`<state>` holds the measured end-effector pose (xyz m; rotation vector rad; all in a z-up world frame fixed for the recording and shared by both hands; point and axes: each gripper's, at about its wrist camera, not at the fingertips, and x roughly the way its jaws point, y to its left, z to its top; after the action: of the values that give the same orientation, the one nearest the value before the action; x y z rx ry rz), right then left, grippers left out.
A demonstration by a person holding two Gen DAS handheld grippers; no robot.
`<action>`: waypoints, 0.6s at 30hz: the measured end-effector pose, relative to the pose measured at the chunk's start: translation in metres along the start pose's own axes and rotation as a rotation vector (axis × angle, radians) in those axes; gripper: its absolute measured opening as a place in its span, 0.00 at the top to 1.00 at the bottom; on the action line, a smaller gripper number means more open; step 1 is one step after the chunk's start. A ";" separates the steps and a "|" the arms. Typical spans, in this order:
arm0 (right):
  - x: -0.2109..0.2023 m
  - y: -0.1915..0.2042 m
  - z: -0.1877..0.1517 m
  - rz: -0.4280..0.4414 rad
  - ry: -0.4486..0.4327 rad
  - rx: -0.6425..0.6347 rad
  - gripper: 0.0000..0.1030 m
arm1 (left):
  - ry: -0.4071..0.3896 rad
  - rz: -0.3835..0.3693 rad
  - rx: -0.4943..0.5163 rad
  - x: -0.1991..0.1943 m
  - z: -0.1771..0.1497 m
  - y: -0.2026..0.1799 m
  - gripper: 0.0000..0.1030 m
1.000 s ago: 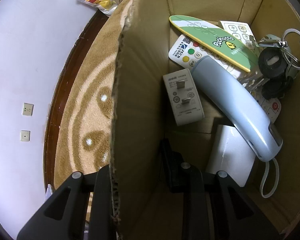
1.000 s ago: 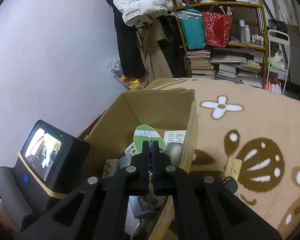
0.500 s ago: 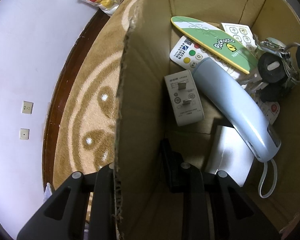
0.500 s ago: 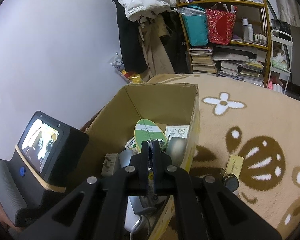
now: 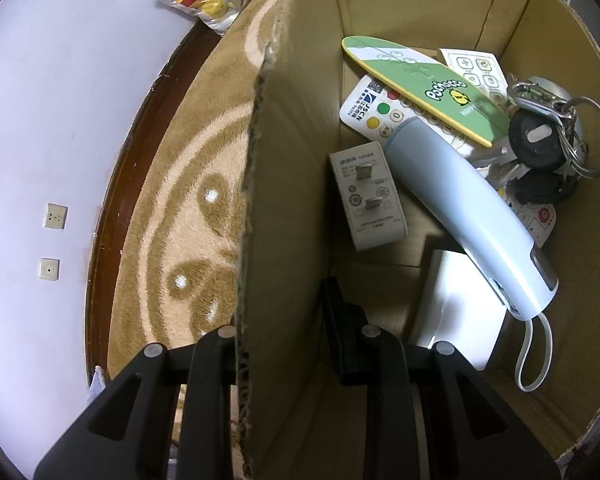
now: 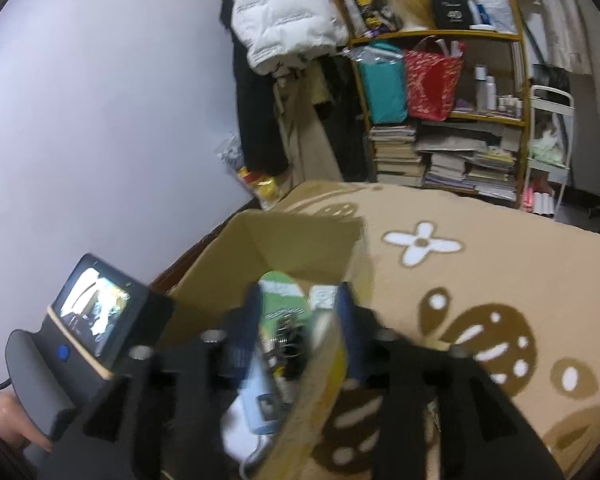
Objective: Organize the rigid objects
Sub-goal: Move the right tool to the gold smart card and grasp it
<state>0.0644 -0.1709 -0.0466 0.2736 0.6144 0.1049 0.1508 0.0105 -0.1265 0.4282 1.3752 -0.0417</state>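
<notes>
My left gripper (image 5: 278, 344) is shut on the left wall of the cardboard box (image 5: 284, 208), one finger outside and one inside. In the box lie a key bunch (image 5: 540, 140), a light blue handheld device (image 5: 468, 208), a white charger (image 5: 366, 196), a green Pochacco board (image 5: 420, 88), a white remote (image 5: 374, 108) and a white block (image 5: 456, 320). My right gripper (image 6: 298, 320) hovers over the box (image 6: 300, 240), blurred, its jaws opening. Nothing is pressed between its pads; the keys (image 6: 286, 334) show below the gap.
The box stands on a tan patterned carpet (image 6: 480, 264) beside a white wall (image 5: 40, 120). A packed bookshelf (image 6: 444, 120) and hanging coats (image 6: 280, 20) stand at the back. The left gripper's body with its screen (image 6: 88, 320) is at lower left, a hand (image 6: 4, 416) beneath it.
The right gripper was shut and now stands open, a little higher. The key bunch that hung at the box's right side now lies inside it. The left gripper has not moved.
</notes>
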 end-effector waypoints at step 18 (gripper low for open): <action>0.026 -0.070 -0.029 -0.127 0.032 0.130 0.10 | 0.004 -0.006 -0.005 0.000 0.002 0.001 0.76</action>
<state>0.0702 -0.2266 -0.1035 0.3586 0.6697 -0.0529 0.1527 0.0105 -0.1256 0.4201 1.3802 -0.0419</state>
